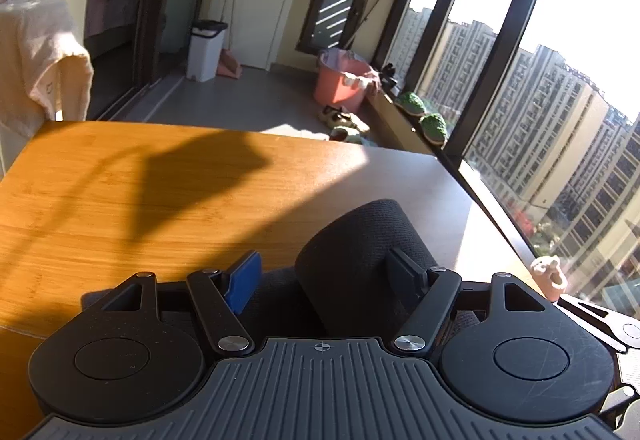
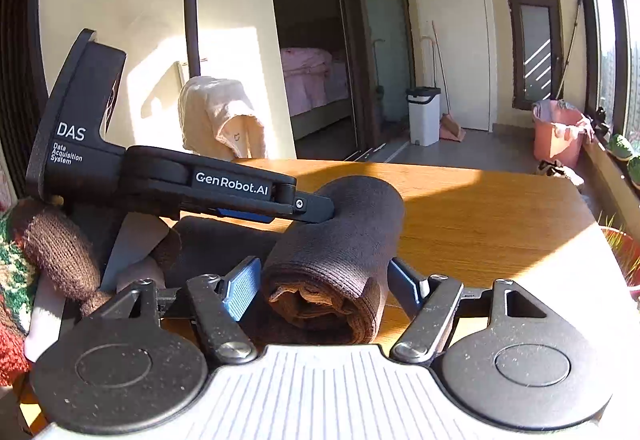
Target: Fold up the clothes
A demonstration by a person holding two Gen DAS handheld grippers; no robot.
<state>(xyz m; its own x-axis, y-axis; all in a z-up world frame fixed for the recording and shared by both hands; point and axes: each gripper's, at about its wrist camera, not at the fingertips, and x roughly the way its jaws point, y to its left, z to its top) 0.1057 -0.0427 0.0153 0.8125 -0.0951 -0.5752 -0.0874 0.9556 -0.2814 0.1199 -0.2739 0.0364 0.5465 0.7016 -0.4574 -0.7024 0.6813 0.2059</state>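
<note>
Rolled dark garment (image 2: 340, 260) lies on wooden table (image 2: 480, 224), btwn right gripper (image 2: 320, 286) fingers, jaws wide, w/ gaps both sides. Left gripper (image 1: 326, 272) reaches in level from left, jaws wide around roll's far end. Beyond: cream towel (image 2: 218, 119), pink bucket (image 2: 558, 135).

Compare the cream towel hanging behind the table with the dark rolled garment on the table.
The cream towel is pale, while the dark rolled garment is dark brown. The towel hangs loosely draped off the table; the garment lies rolled into a tight cylinder on the wooden table. Nothing touches the towel, whereas the left gripper and right gripper bracket the garment. Both are soft fabric.
</note>
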